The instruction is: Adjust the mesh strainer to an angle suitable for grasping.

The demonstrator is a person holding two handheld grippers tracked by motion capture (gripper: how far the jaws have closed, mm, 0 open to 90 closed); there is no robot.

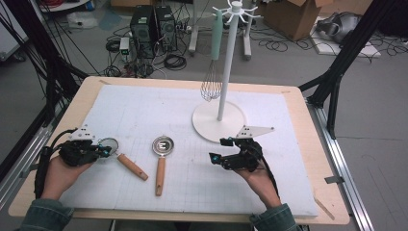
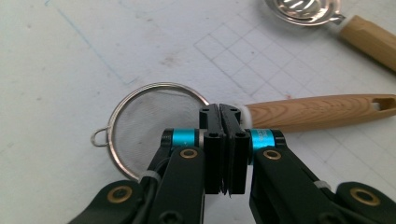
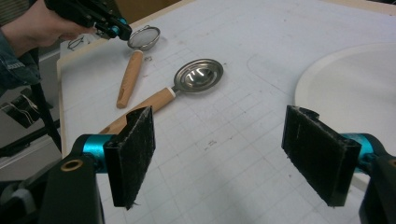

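**Left claw clamps strainer at its neck as hanging stand waits**

A small mesh strainer with a wooden handle lies flat on the white gridded surface, near its left edge, pinched where the wire rim meets the handle. The left claw is closed tight on that junction, jaws pressed together over the thin metal neck; the spot looks chosen because it is the narrowest, stiffest part and leaves the handle's slotted far end free for a hook. The handle runs away from the claw across the grid.

Just beside the strainer lies a slotted metal spoon, also wooden-handled, bowl up, its handle pointing toward the person; nothing touches it.

Farther right, the right claw hovers wide over bare grid with nothing between its pads, near the round base of a white hanging stand. It seems kept ready either to steady a utensil or to take the spoon.

A whisk with a pale green handle already hangs from one of the stand's top hooks, which suggests where the two utensils on the surface are bound.
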